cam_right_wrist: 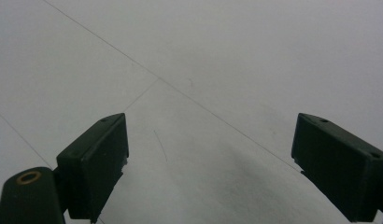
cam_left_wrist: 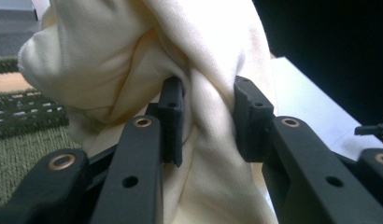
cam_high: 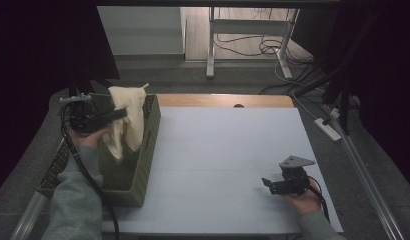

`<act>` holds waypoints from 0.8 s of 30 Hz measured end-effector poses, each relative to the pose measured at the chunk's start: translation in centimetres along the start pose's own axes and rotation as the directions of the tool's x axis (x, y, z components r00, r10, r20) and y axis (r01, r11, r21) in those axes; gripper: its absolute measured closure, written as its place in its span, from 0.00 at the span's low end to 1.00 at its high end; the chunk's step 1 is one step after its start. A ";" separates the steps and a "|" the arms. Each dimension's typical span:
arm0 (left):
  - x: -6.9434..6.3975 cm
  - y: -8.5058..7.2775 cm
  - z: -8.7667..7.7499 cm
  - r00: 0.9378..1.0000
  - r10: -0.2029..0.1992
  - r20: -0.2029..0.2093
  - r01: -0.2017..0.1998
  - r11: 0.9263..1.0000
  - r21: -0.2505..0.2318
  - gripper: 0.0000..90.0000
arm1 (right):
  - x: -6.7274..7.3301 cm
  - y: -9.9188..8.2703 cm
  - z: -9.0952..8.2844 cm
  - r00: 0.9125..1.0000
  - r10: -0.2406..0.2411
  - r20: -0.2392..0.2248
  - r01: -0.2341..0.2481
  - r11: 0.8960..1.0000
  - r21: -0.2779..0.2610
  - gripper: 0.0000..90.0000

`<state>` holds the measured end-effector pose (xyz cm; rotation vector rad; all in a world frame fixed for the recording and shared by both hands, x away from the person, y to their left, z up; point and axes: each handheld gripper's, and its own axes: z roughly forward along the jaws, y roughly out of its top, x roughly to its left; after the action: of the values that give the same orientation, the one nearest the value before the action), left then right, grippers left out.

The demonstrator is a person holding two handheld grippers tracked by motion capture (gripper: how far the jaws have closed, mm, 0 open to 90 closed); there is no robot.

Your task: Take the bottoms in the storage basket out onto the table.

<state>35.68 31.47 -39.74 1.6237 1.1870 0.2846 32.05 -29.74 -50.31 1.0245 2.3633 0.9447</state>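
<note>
Left gripper (cam_high: 124,114) pinched a bunched fold of the cream cloth (cam_high: 127,119), both pads pressed into the fabric in the left gripper view, cloth (cam_left_wrist: 147,60) bulging above and hanging below the jaws. Cloth was held up over the far end of the green woven basket (cam_high: 143,170) at the table's left edge, its lower end dangling inside. Right gripper (cam_high: 267,183) rested low over the white table (cam_high: 218,150) near the front right, jaws spread wide with nothing between them, bare tabletop ahead in the right gripper view (cam_right_wrist: 210,154). Basket bottom was dark and hard to read; the cloth's full shape was hidden by folds; left forearm partly covered the basket's near side
</note>
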 end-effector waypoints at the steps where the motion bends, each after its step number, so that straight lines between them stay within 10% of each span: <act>1: -0.1 0.1 -0.2 1.000 0.000 0.003 0.000 1.000 -0.009 0.74 | 0.0 0.0 0.0 1.000 0.000 0.000 0.000 1.000 0.001 0.13; 24: -3.3 1.1 -1.5 0.995 0.045 0.089 -0.035 0.994 -0.103 0.74 | 0.0 -0.1 0.1 1.000 -0.005 0.008 0.005 1.000 0.012 0.13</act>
<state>33.68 29.82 -37.03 1.5566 1.0557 0.2892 32.08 -29.76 -50.42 1.0248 2.3665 0.9247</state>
